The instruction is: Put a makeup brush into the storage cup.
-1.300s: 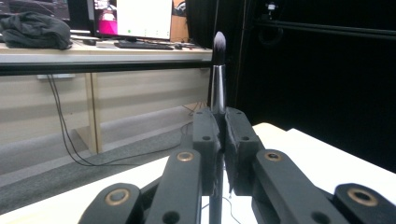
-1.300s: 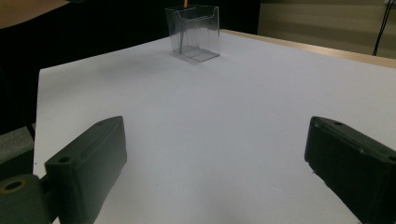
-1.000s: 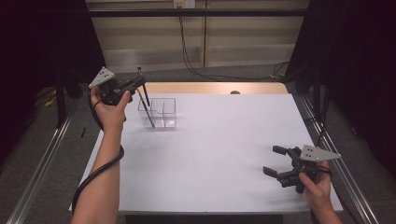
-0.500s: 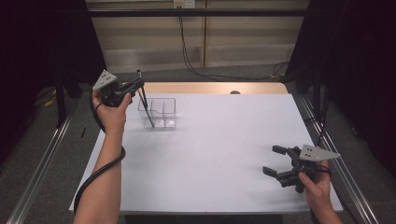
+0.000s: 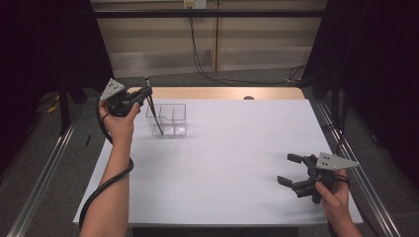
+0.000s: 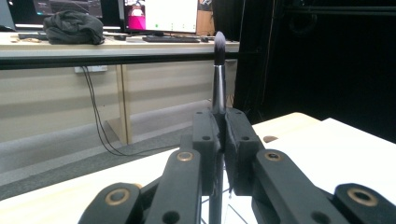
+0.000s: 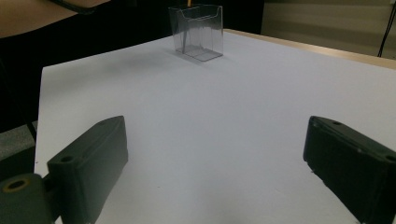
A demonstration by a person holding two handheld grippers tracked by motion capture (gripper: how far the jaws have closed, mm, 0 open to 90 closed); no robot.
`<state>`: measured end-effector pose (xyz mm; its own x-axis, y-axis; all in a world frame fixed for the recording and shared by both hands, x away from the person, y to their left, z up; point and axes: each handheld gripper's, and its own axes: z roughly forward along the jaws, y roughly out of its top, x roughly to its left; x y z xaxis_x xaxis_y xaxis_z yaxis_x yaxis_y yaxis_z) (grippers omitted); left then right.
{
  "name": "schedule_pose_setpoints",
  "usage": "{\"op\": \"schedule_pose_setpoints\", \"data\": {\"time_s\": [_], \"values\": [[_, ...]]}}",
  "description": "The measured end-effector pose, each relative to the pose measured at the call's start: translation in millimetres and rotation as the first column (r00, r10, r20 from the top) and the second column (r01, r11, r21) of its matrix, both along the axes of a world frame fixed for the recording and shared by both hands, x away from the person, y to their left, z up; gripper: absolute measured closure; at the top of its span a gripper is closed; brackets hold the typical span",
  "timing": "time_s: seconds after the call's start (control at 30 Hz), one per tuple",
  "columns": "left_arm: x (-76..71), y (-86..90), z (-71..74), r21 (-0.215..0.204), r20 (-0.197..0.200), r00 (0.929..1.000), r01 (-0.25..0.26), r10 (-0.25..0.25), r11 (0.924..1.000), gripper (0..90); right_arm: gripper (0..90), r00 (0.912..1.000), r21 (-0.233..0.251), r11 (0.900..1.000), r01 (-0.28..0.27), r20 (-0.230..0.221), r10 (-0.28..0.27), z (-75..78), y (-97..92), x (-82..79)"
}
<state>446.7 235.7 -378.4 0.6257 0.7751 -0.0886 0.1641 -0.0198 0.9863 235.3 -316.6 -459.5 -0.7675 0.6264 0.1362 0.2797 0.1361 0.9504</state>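
Observation:
My left gripper [image 5: 146, 94] is raised at the table's far left and is shut on a thin make-up brush [image 5: 155, 114]. In the left gripper view the jaws [image 6: 219, 126] pinch the brush's silver ferrule [image 6: 218, 91], with the dark bristle tip pointing up. The handle slants down over the left part of a clear plastic box [image 5: 173, 118] with compartments; I cannot tell whether its end is inside. Near the front right corner my right gripper [image 5: 289, 169] rests low, open, with nothing between its jaws [image 7: 215, 163]. The clear box [image 7: 197, 31] stands far ahead of it.
The white tabletop [image 5: 232, 148] spreads between the two grippers. A wooden strip [image 5: 222, 93] runs along its far edge, and metal rails [image 5: 44, 182] flank both sides. A black cable [image 5: 106, 185] trails from the left gripper along the forearm.
The left hand has edged slightly to the right and down with the brush still in its jaws. The right gripper has stayed put.

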Motion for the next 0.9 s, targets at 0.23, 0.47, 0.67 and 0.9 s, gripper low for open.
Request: {"op": "schedule_pose_setpoints", "data": {"time_s": [0.23, 0.47, 0.67, 0.9], "values": [[0.1, -0.7, -4.6, -0.005, -0.008, 1.0000, 0.006, -0.006, 1.0000, 84.0, 6.1, 1.0000, -0.002, 1.0000, -0.005, 0.001, 0.005, 0.2, 0.8, 0.4], [-1.4, -1.3, -10.5, -0.007, -0.016, 0.9998, 0.008, -0.008, 0.9999, 84.0, 6.1, 1.0000, -0.003, 1.0000, -0.004, 0.002, 0.004, 0.1, 1.2, 0.3], [-1.9, -1.4, -15.7, -0.014, -0.029, 0.9995, 0.012, -0.012, 0.9998, 84.0, 6.1, 1.0000, -0.002, 1.0000, -0.005, 0.002, 0.005, 0.0, 0.6, -0.3], [-2.5, -3.3, -15.9, -0.024, -0.037, 0.9990, 0.026, -0.027, 0.9994, 83.8, 6.1, 1.0000, 0.001, 1.0000, 0.000, 0.002, 0.000, -0.1, -0.6, -1.4]]}}
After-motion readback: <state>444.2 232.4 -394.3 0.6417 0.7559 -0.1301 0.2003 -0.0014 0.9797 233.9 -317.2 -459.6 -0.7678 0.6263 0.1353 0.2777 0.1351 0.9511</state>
